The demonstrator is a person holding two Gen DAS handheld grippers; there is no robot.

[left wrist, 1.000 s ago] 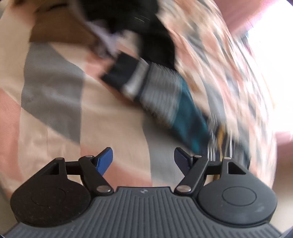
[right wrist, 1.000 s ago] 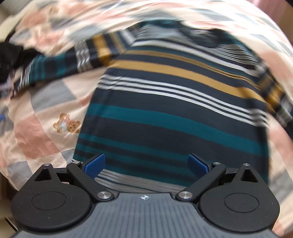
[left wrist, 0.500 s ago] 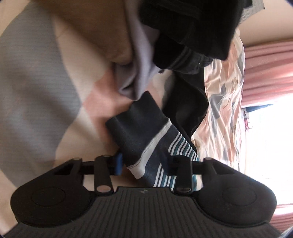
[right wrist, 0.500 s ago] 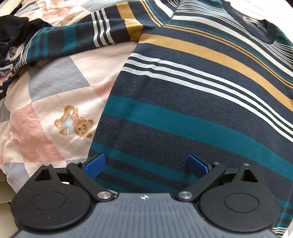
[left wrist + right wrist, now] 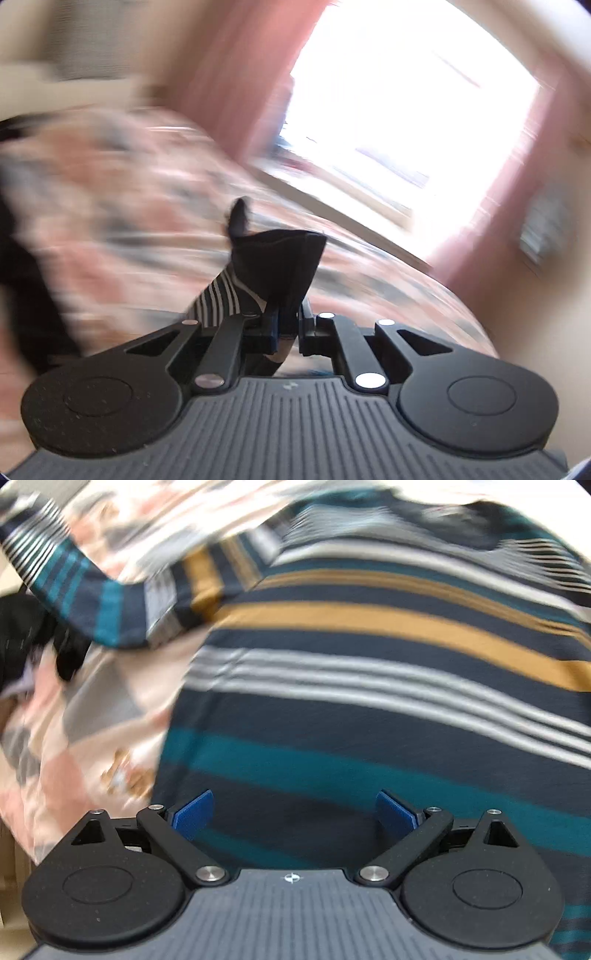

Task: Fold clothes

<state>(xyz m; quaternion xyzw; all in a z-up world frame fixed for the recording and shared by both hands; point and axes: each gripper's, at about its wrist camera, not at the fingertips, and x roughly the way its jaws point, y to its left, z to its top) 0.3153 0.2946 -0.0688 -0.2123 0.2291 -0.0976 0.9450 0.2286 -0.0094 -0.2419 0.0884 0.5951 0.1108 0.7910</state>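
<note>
A striped sweater [image 5: 369, 686] in navy, teal, mustard and white lies spread on a patchwork bedspread [image 5: 92, 720]. Its left sleeve [image 5: 110, 602] is lifted off the bed and arcs up to the upper left. In the left wrist view my left gripper [image 5: 286, 326] is shut on the dark sleeve cuff [image 5: 277, 266], which sticks up between the blue pads with white stripes below it. My right gripper [image 5: 293, 814] hovers open over the sweater's lower body, with nothing between its blue pads [image 5: 194, 814].
A bright window [image 5: 406, 110] with pink curtains [image 5: 236, 74] lies beyond the bed in the left wrist view. Dark clothing [image 5: 33, 635] is piled at the left edge of the bed. Both views are motion-blurred.
My left gripper closed on the sleeve cuff and swung up with it, away from the clothes pile and toward the window. The sleeve now hangs lifted. The right gripper stays open over the sweater.
</note>
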